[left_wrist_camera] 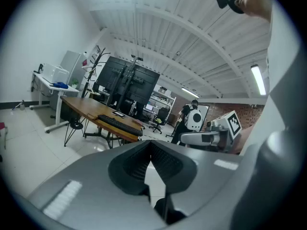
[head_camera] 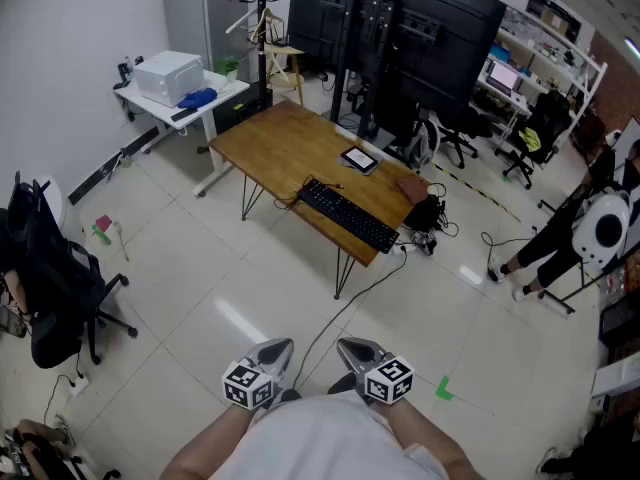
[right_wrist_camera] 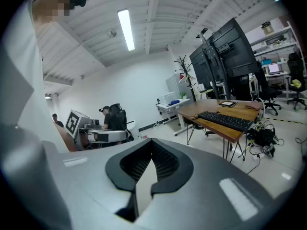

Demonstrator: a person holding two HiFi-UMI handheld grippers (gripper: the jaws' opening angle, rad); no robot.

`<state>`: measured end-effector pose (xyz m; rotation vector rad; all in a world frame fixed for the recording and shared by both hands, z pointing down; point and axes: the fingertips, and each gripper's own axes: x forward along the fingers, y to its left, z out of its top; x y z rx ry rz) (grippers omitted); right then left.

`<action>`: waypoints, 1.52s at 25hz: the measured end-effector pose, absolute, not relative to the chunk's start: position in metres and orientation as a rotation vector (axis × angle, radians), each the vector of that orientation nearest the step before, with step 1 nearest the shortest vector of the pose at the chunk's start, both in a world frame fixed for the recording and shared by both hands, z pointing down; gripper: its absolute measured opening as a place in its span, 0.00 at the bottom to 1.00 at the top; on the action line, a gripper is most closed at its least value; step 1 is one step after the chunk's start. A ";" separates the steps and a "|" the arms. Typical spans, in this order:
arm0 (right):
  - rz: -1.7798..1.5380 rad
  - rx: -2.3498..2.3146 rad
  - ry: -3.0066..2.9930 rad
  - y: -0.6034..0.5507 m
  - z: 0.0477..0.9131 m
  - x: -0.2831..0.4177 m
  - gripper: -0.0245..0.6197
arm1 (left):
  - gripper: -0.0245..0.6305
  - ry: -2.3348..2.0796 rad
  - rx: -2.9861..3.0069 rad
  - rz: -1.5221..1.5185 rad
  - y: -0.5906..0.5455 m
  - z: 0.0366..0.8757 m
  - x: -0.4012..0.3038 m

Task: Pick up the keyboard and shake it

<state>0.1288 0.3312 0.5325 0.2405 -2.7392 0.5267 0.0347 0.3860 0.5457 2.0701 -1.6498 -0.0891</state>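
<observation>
Keyboard point(head_camera: 348, 215) sits on the big wooden table point(head_camera: 280, 143), along the table's near edge, well apart from me. It is long, flat and hard. I think it is light, but one end would tip if I held only the other. So I would grab both short ends, one claw each. My left claw point(head_camera: 278, 348) and right claw point(head_camera: 348, 346) are squeezed closed, holding nothing.
</observation>
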 end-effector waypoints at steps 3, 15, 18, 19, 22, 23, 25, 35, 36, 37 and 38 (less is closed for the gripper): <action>0.494 0.226 -2.748 0.321 0.532 0.118 0.04 | 0.04 -1.635 2.090 -0.081 0.372 0.548 0.029; 0.614 0.186 -2.739 0.256 0.552 0.071 0.04 | 0.04 -1.565 2.125 -0.070 0.315 0.541 0.004; 0.607 0.158 -2.761 0.225 0.547 0.056 0.04 | 0.04 -1.592 2.095 -0.046 0.284 0.539 -0.014; 0.602 0.156 -2.771 0.212 0.544 0.052 0.04 | 0.04 -1.601 2.090 -0.028 0.270 0.538 -0.018; 0.606 0.157 -2.782 0.179 0.539 0.046 0.04 | 0.04 -1.617 2.082 0.032 0.227 0.536 -0.027; 0.610 0.154 -2.779 0.170 0.540 0.047 0.04 | 0.04 -1.618 2.080 0.045 0.213 0.536 -0.027; 0.617 0.151 -2.762 0.153 0.545 0.051 0.04 | 0.04 -1.612 2.077 0.051 0.187 0.535 -0.026; 0.658 0.232 -2.719 0.076 0.555 0.068 0.04 | 0.04 -1.551 2.091 0.068 0.116 0.536 -0.023; 0.659 0.245 -2.713 0.071 0.556 0.068 0.04 | 0.04 -1.544 2.094 0.068 0.112 0.536 -0.025; 0.662 0.258 -2.707 0.066 0.557 0.068 0.04 | 0.04 -1.539 2.096 0.067 0.108 0.537 -0.028; 0.666 0.269 -2.701 0.062 0.558 0.066 0.04 | 0.04 -1.535 2.096 0.063 0.104 0.538 -0.033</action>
